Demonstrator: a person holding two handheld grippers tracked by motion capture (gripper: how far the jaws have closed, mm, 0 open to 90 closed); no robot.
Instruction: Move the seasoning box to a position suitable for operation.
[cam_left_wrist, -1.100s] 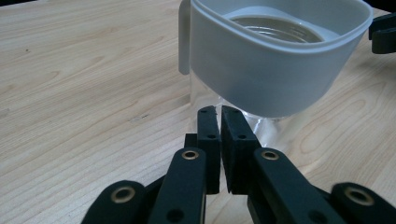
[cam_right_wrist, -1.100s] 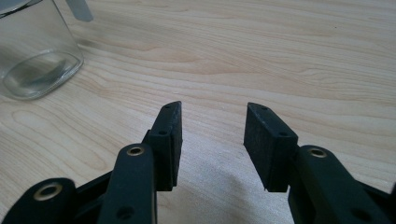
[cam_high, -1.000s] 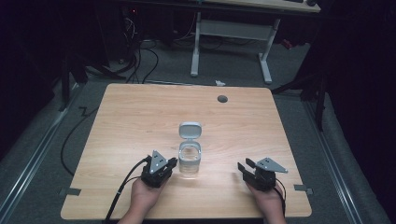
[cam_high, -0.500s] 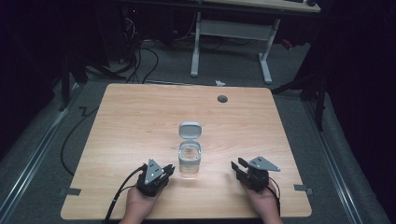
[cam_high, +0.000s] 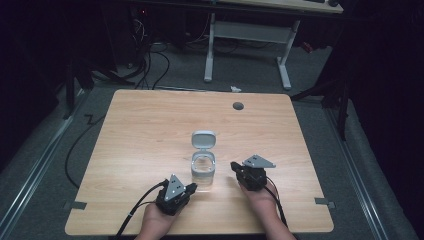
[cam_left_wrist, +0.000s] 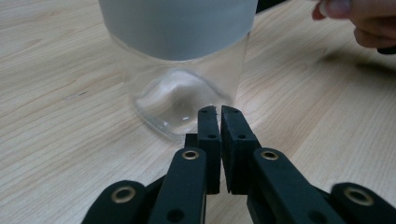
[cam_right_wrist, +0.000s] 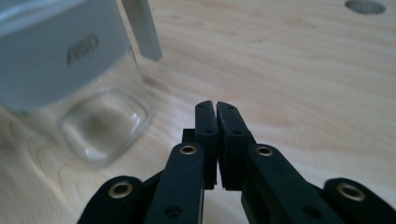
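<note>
Two grippers sit low at the near edge of the table (cam_high: 130, 130), one either side of a clear jar (cam_high: 203, 172) with a grey collar and its flip lid (cam_high: 204, 139) standing open at the far side. Jar stands upright, near the middle of the table, toward the person's side. Left gripper (cam_high: 191, 187) just beside the jar's base, jaws pressed together on nothing, tips almost at the glass in the left gripper view. Right gripper (cam_high: 234, 165) near the jar's other side, jaws likewise closed and empty, not touching it. Round grey grommet (cam_high: 238, 106) set in the tabletop toward the far edge
</note>
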